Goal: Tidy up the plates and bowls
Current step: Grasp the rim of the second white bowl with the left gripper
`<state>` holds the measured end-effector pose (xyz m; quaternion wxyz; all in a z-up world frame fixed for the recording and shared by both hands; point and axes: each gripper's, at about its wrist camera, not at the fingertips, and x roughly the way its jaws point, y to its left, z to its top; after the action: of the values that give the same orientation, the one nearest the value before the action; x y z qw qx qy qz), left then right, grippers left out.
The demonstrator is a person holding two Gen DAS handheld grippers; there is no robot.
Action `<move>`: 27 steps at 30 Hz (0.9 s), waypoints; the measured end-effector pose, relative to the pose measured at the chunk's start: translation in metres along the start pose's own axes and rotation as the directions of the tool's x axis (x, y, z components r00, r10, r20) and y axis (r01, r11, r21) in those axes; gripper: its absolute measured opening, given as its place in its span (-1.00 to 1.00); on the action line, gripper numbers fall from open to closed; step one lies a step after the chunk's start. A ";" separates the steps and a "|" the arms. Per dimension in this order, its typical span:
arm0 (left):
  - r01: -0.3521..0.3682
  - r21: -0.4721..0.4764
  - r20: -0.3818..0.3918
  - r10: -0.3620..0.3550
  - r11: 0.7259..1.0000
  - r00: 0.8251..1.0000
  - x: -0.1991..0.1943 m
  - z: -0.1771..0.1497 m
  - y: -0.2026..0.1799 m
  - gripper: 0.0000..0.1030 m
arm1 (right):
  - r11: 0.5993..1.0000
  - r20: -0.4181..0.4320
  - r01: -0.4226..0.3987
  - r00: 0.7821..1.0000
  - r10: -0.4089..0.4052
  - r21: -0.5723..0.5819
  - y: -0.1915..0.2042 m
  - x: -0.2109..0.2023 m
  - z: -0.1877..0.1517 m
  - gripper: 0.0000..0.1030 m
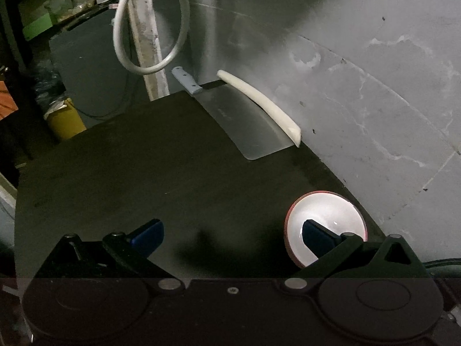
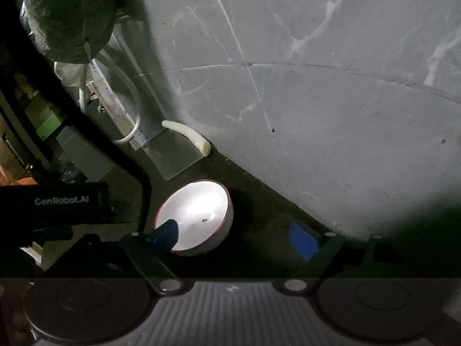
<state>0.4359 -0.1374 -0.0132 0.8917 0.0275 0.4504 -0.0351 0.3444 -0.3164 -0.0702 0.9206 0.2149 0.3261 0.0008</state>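
The right claw [image 2: 239,236] stands wide open with nothing between its blue pads; its left finger [image 2: 165,235] overlaps the near rim of the white bowl with a red rim [image 2: 198,213], though whether it touches cannot be told. The left claw [image 1: 230,233] is open and empty too, its right finger [image 1: 317,238] in front of the same bowl [image 1: 328,216].

The bowl sits upright and empty on the dark surface [image 1: 144,158], near the grey tiled wall [image 2: 317,101]. Further back lie a cleaver [image 1: 245,121] and a white cutting board [image 1: 259,101] leaning against the wall, well apart from the bowl.

No plate, rack or stack appears in either view, so nothing looks organized yet. I judge the task to be at an early step, with the bowl not yet gripped and its destination unseen.
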 end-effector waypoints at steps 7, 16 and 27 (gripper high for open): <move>0.025 0.028 -0.002 -0.025 0.999 1.000 0.012 0.000 -0.005 0.93 | 0.999 -0.008 0.040 0.999 -0.040 0.004 0.006 0.013 -0.001 0.41; 0.084 0.007 -0.056 -0.084 0.996 0.995 0.028 -0.005 -0.008 0.36 | 0.999 -0.034 0.031 0.999 -0.031 0.016 0.006 0.026 -0.001 0.17; 0.229 -0.036 -0.090 -0.232 0.973 0.969 0.040 -0.006 -0.012 -0.77 | 1.000 -0.041 -0.020 0.999 0.020 0.002 0.009 0.032 0.000 -0.35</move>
<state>0.4536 -0.1508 -0.0496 0.8597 -0.0347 0.4924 -0.1315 0.3708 -0.3034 -0.0855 0.9134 0.2190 0.3427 0.0141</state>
